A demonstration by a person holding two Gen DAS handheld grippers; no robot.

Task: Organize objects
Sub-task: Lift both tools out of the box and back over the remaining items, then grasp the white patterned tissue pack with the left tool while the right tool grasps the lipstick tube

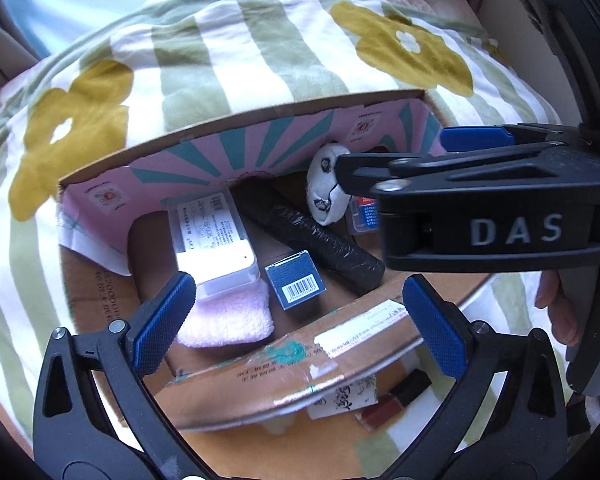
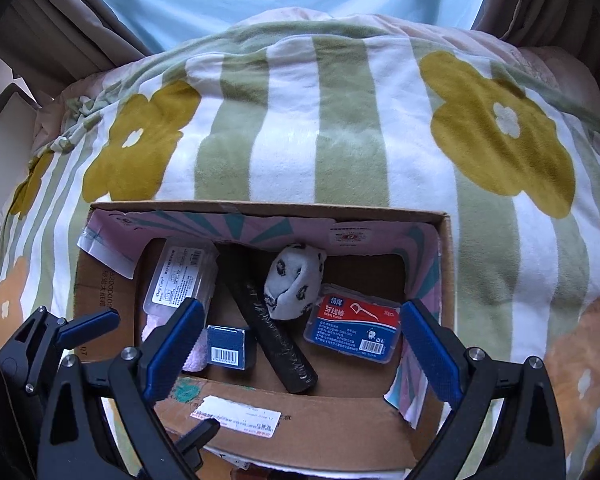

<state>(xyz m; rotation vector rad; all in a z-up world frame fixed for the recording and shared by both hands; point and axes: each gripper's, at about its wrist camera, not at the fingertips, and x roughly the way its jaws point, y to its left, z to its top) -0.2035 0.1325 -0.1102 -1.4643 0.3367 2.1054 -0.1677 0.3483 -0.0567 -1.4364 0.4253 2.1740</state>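
Open cardboard box point(image 2: 300, 420) sits on a bed under a striped blanket point(image 2: 340, 120) with mustard flowers; the box fills the lower centre of the right wrist view, its near wall taped and labelled, its far and right walls lined with pink-and-teal printed card. Blanket lies bare on all sides past the rim; inside, a brown patch of floor shows at the far right corner behind the floss box. Contents: clear plastic case point(image 2: 182, 276) at left, leaning on a pink fluffy cloth point(image 1: 228, 316); small navy box with barcode point(image 2: 227, 347) at lower centre; black wrapped roll point(image 2: 274, 340) lying diagonally across the middle; white balled sock with dark prints point(image 2: 296, 282) behind it, touching the roll; blue-and-red floss pick box point(image 2: 354, 330) at right, flat on the floor. In the left wrist view, outside the near wall at the bottom, a small dark red bottle point(image 1: 396, 398) lies on the blanket beside a printed paper. Left gripper point(image 1: 300, 320) is spread wide above the near wall, holding nothing. Right gripper point(image 2: 300, 346) likewise wide apart and empty, poised over the box interior (its blue-padded fingers point(image 1: 474, 138) enter the left view from the right, near the sock; contact cannot be told).
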